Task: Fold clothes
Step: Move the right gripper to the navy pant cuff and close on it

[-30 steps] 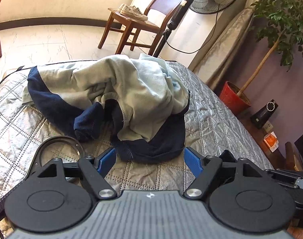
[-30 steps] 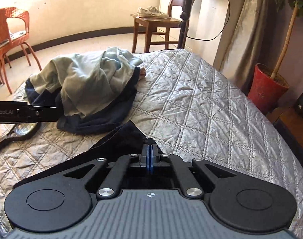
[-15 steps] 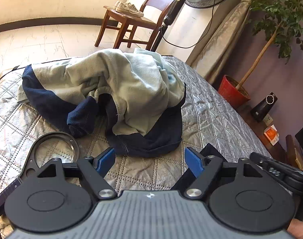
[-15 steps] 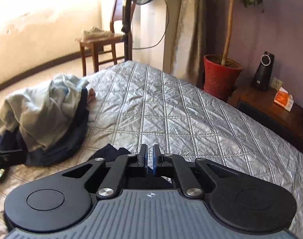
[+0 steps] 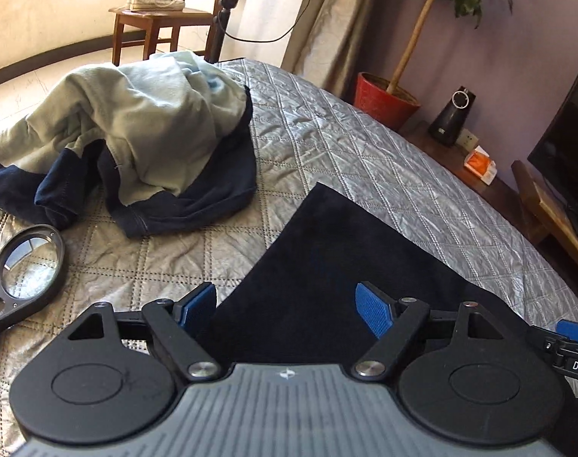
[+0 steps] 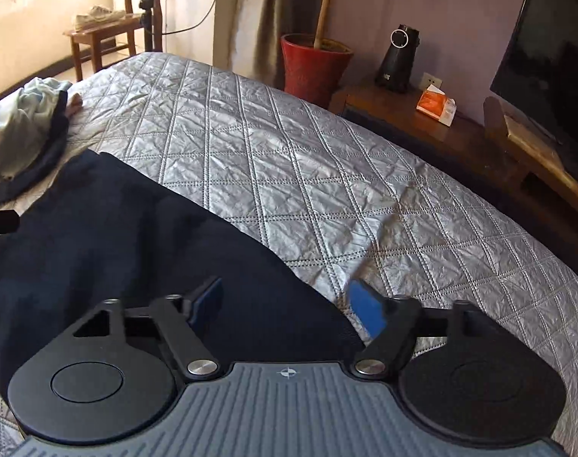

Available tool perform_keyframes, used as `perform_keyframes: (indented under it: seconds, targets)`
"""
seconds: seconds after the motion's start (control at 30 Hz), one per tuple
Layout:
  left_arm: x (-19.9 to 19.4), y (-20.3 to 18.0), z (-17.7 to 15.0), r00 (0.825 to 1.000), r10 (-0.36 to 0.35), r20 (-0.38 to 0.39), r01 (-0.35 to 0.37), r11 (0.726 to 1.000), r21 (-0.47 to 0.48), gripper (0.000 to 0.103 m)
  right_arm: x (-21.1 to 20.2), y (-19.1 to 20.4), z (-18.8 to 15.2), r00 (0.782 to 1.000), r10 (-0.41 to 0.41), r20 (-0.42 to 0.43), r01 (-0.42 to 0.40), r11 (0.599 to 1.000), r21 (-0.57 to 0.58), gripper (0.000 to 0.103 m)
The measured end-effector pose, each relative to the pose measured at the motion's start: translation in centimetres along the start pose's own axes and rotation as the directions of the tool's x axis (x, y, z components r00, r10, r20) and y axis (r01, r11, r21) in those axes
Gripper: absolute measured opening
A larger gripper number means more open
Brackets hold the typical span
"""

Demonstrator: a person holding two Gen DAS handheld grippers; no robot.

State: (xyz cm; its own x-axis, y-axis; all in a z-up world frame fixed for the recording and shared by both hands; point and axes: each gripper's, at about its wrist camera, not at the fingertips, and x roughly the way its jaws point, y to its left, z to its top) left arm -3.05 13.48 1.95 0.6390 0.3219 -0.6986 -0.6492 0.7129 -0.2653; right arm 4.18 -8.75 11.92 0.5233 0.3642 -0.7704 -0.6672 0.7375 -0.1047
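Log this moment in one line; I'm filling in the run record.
step: dark garment lies flat on quilt | left gripper: open | right gripper: open | unfolded pile: untouched

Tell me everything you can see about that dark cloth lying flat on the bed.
The dark cloth is navy, nearly black, soft and matte, with no print showing. It lies smooth and flat on the quilted silver bedspread, with straight edges and one clean corner pointing away. Both open claws, left and right, hover over its near part without gripping it. It lies apart from the rumpled pale and navy clothes pile.
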Motion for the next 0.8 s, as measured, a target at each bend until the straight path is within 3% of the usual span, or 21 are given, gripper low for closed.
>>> perform_keyframes:
  seconds: [0.1, 0.13, 0.17, 0.2, 0.23, 0.3, 0.4, 0.47, 0.57, 0.63, 0.67, 0.73, 0.77, 0.8]
  targets:
    - [-0.2, -0.6, -0.2, 1.0, 0.002, 0.018, -0.002, 1.0, 0.02, 0.079, 1.2, -0.4, 0.1, 0.997, 0.047, -0.059, -0.048, 0.999, -0.019, 0.075]
    - [-0.1, -0.8, -0.3, 1.0, 0.001, 0.018, -0.002, 1.0, 0.024, 0.079, 1.6, -0.2, -0.1, 0.996, 0.043, -0.077, -0.046, 0.998, -0.034, 0.069]
    - [0.0, -0.9, -0.4, 1.0, 0.001, 0.016, -0.001, 1.0, 0.027, 0.079, 2.0, -0.2, -0.3, 0.996, 0.018, -0.091, -0.022, 0.999, -0.043, 0.046]
    - [0.0, -1.1, -0.5, 1.0, 0.001, 0.015, -0.002, 1.0, 0.03, 0.078, 2.4, -0.6, -0.6, 0.995, -0.004, -0.103, 0.001, 0.999, -0.038, 0.032]
    - [0.1, -1.3, -0.5, 1.0, 0.001, 0.013, -0.002, 0.999, 0.033, 0.078, 2.7, -1.1, -0.9, 0.995, -0.004, -0.103, 0.003, 1.0, -0.013, 0.033]
    - [0.1, -1.7, -0.7, 1.0, -0.004, 0.014, 0.003, 0.999, 0.042, 0.078, 2.7, -2.2, -1.7, 0.996, -0.023, -0.087, 0.027, 0.999, 0.041, 0.018]
    - [0.0, -2.6, -1.1, 1.0, -0.017, 0.016, 0.016, 0.998, 0.067, 0.078, 1.8, -4.0, -2.8, 0.997, -0.074, -0.031, 0.078, 0.982, 0.17, 0.016]
    - [-0.1, -3.2, -1.4, 0.999, -0.031, 0.019, 0.029, 0.996, 0.088, 0.078, 0.7, -5.4, -3.6, 0.998, -0.061, 0.023, 0.052, 0.955, 0.292, 0.016]
    - [-0.2, -4.2, -1.8, 0.998, -0.057, 0.012, 0.055, 0.99, 0.131, 0.079, 0.2, -5.1, -4.5, 0.986, -0.166, -0.007, 0.164, 0.963, 0.215, 0.017]
    - [-0.2, -4.8, -2.1, 0.997, -0.082, -0.003, 0.081, 0.984, 0.161, 0.08, -2.0, -6.1, -5.2, 0.985, -0.164, 0.061, 0.143, 0.953, 0.266, 0.02]
    - [0.0, -5.3, -2.3, 0.994, -0.105, -0.021, 0.107, 0.977, 0.184, 0.081, -3.4, -7.2, -5.9, 0.977, -0.197, 0.084, 0.16, 0.932, 0.324, 0.027]
    - [0.1, -6.3, -3.0, 0.99, -0.135, -0.051, 0.143, 0.96, 0.24, 0.081, -6.3, -9.5, -7.3, 0.957, -0.264, 0.123, 0.187, 0.88, 0.437, 0.052]
    - [0.2, -6.9, -3.4, 0.987, -0.147, -0.066, 0.159, 0.95, 0.267, 0.081, -7.4, -10.9, -8.4, 0.949, -0.287, 0.13, 0.193, 0.857, 0.478, 0.071]
    - [0.1, -7.3, -3.7, 0.983, -0.168, -0.074, 0.183, 0.939, 0.292, 0.08, -8.4, -12.2, -9.5, 0.942, -0.311, 0.123, 0.211, 0.836, 0.506, 0.074]
